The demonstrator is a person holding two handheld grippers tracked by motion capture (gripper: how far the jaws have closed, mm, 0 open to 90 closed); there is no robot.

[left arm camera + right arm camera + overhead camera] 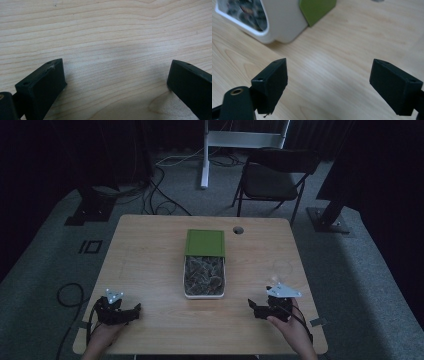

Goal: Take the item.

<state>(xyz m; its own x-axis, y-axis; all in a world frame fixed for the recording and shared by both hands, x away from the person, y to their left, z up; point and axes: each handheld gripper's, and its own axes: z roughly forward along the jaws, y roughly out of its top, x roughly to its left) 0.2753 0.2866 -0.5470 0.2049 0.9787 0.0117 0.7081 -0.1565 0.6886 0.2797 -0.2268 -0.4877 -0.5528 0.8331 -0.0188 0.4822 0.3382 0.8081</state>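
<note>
High view: white rectangular plastic box (204,295) of dark crinkled pieces, green flat lid (205,242) slid half back, mid pale wood-grain tabletop (150,265). Left gripper (131,312) and right gripper (256,309) rest near corners, jaws wide, empty. Likely lid work; grip smooth lid edges squarely.

White rectangular box (204,295) lies flat near the middle of the wooden table (150,260), long axis running away from the person. Rounded corners, rim visible. Green lid (205,242) slid back over the far end, covering roughly the far half; near half open. Open part holds dark, mottled pieces (204,275), kind not discernible. In the right gripper view, box wall (279,22) white, lid edge (317,8) green.
</note>
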